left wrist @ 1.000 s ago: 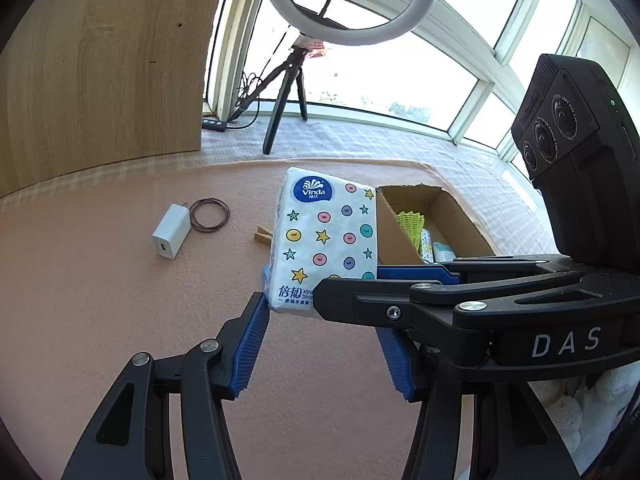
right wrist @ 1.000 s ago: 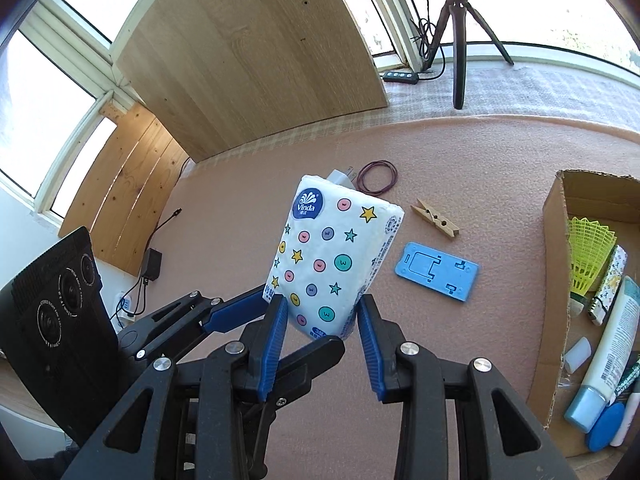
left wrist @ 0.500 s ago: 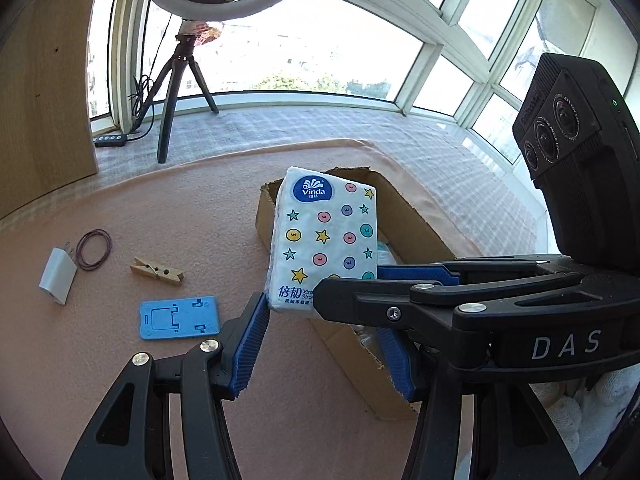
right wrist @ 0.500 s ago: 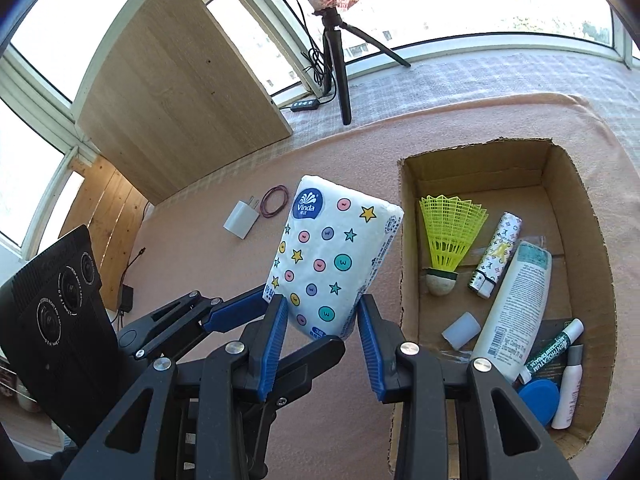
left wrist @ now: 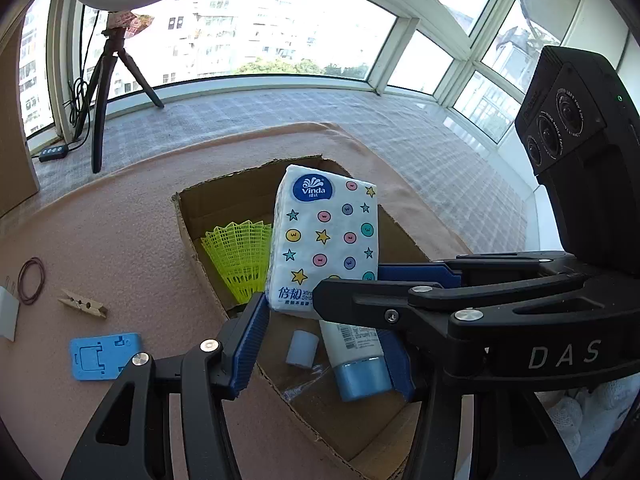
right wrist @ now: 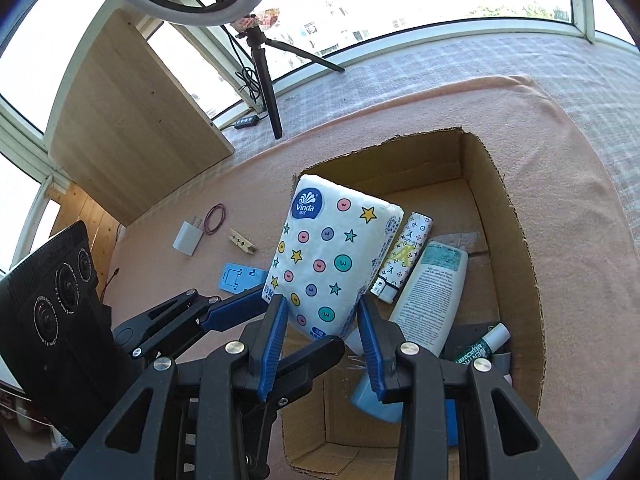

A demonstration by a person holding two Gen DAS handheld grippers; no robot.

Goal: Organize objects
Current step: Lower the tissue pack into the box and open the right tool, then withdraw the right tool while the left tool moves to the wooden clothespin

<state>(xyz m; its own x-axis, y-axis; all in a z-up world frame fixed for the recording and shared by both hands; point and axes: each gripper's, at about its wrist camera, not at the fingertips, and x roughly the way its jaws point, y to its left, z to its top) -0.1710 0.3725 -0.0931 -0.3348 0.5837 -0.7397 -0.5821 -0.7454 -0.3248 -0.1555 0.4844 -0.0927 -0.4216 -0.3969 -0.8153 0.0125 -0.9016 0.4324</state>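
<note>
Both grippers have carried the tissue pack (left wrist: 326, 236) sideways, from above the bare pink blanket (left wrist: 100, 232) to above the open cardboard box (right wrist: 516, 240); a second ago the box sat off to the right, and it now lies directly under the pack. Left gripper (left wrist: 324, 344) and right gripper (right wrist: 322, 346) hold the pack together, each pair of blue fingers (right wrist: 274, 340) pressed on the pack's lower end, crossing one another.

The pack hangs upright in the air, above the box's near-left part, touching nothing inside. Below it lie a yellow shuttlecock (left wrist: 240, 256), a white tube (right wrist: 434, 292) with a blue cap, a patterned tube (right wrist: 404, 258) and a small grey cap (left wrist: 302, 349).

Left on the blanket remain the blue phone stand (left wrist: 105, 357), wooden clothespin (left wrist: 82, 307), hair tie (left wrist: 31, 281) and white charger (right wrist: 188, 238).
</note>
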